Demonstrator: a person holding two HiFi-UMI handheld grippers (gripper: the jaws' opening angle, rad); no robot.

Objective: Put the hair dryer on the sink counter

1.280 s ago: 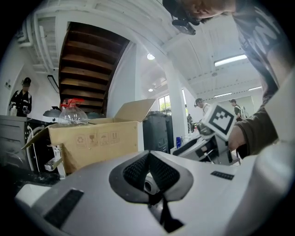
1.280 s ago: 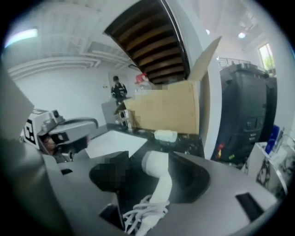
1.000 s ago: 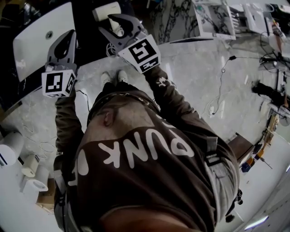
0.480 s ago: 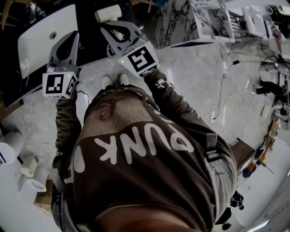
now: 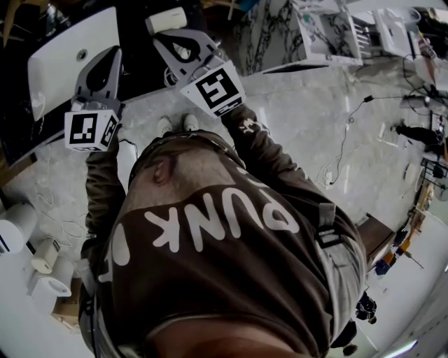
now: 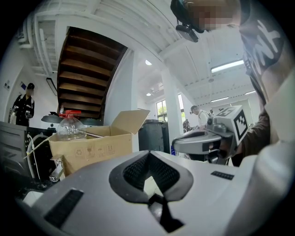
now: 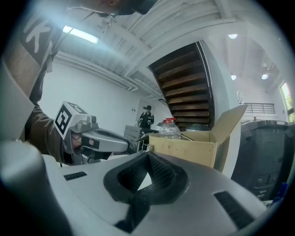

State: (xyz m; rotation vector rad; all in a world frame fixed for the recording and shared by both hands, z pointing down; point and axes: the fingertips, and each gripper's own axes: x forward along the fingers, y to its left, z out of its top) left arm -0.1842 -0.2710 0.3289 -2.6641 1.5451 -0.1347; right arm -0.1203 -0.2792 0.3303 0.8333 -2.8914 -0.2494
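Note:
Seen from the head view, both grippers are held out in front of the person, above the pale stone floor. My left gripper [image 5: 112, 53] points toward a white sink basin [image 5: 59, 66] set in a dark counter [image 5: 136, 31]; its jaws are together and empty. My right gripper [image 5: 159, 38] is also shut with nothing held; its tips are near a white oblong object [image 5: 166, 19] on the counter, which may be the hair dryer. The left gripper view shows shut tips [image 6: 148, 153] and the right gripper [image 6: 207, 140]. The right gripper view shows shut tips [image 7: 148, 155] and the left gripper [image 7: 94, 138].
An open cardboard box [image 6: 92, 143] with a red-capped plastic bottle [image 6: 70, 126] stands ahead of both grippers. A dark bin [image 6: 154, 133] is behind it. Cables [image 5: 343, 133] trail on the floor. White rolls [image 5: 42, 280] lie at the lower left. A person [image 7: 146, 119] stands by the stairs.
The right gripper's jaws, spread a second ago, have come together. Both grippers stay in nearly the same place.

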